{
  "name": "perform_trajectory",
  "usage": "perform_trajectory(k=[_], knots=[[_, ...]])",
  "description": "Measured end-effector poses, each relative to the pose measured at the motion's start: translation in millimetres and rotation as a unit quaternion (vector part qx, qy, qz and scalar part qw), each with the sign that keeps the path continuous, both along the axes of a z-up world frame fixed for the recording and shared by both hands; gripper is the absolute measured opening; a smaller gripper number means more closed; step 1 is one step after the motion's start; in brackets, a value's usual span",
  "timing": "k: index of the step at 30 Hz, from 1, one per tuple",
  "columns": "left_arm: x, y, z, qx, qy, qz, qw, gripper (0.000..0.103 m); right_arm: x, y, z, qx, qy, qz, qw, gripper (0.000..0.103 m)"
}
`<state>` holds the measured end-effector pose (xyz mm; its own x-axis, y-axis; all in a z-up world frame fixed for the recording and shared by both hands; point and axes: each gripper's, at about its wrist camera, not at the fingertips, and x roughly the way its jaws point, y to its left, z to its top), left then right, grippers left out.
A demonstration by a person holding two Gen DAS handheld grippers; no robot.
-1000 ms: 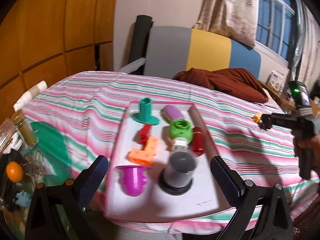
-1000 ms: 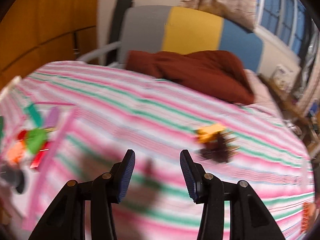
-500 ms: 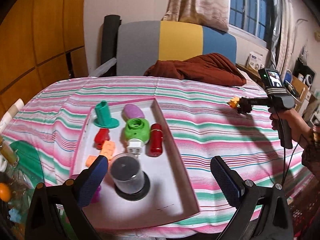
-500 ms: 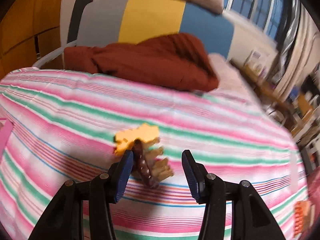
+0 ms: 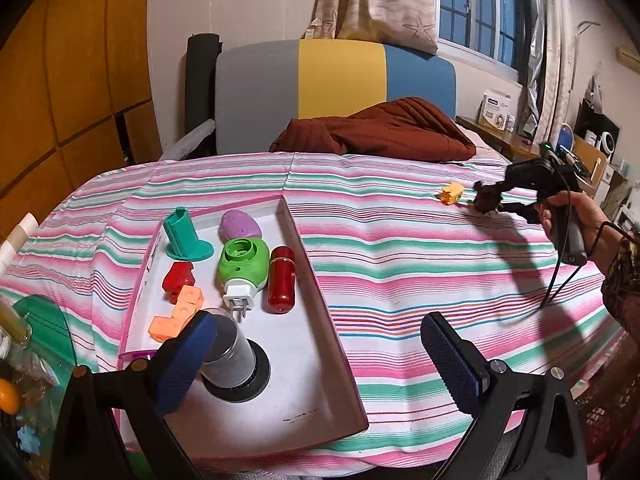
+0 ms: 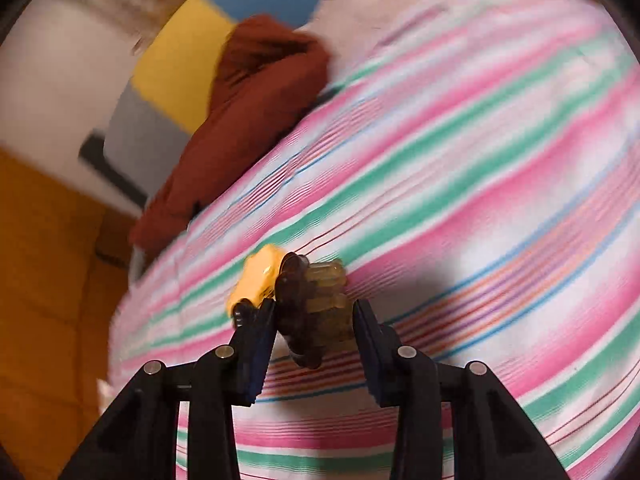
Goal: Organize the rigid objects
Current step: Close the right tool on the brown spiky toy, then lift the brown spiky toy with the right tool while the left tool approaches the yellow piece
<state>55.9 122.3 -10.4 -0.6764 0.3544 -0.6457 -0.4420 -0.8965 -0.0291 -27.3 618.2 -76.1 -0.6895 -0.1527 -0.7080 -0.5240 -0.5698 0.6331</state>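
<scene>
right gripper (image 6: 314, 318) jaws closing, seemingly clamping the brown hair claw (image 6: 306, 304).

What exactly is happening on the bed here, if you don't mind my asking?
A person is sorting small rigid items into a pink-rimmed tray on the striped bedspread. The right gripper has just been closing around a dark brown hair claw clip beside a yellow toy. The left gripper hangs open and empty over the tray, which already holds several items.
</scene>
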Motion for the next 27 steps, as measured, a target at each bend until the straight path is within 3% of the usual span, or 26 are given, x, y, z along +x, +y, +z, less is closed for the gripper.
perform_trajectory(k=[2, 5, 7, 11, 13, 14, 21, 25, 27], knots=[[0, 0, 0, 0.001, -0.002, 0.002, 1.0, 0.103, 9, 12, 1, -0.01, -0.003, -0.036, 0.999, 0.042], [0, 0, -1, -0.001, -0.002, 0.001, 1.0, 0.103, 28, 22, 19, 0.047, -0.032, -0.089, 0.994, 0.045], [0, 0, -1, -0.001, -0.001, 0.0, 1.0, 0.103, 35, 20, 31, 0.079, -0.029, -0.098, 0.992, 0.046], [0, 2, -2, -0.002, -0.003, -0.002, 1.0, 0.103, 34, 3, 50, 0.119, -0.007, -0.082, 0.99, 0.049], [0, 3, -3, -0.002, -0.006, -0.002, 1.0, 0.103, 27, -9, 54, 0.142, 0.0, -0.063, 0.988, 0.061], [0, 3, -3, -0.001, -0.007, -0.001, 1.0, 0.103, 21, -13, 55, 0.155, -0.002, -0.05, 0.987, 0.061], [0, 8, -3, -0.003, -0.011, -0.006, 0.9999, 0.103, -14, -44, 36, 0.259, -0.089, 0.02, 0.962, 0.061], [0, 17, 0, -0.01, -0.006, -0.019, 0.9997, 0.103, -18, -42, 20, 0.275, -0.111, 0.031, 0.954, 0.061], [0, 23, 1, -0.012, -0.004, -0.025, 0.9996, 0.103, -14, -41, 20, 0.274, -0.101, 0.032, 0.956, 0.062]])
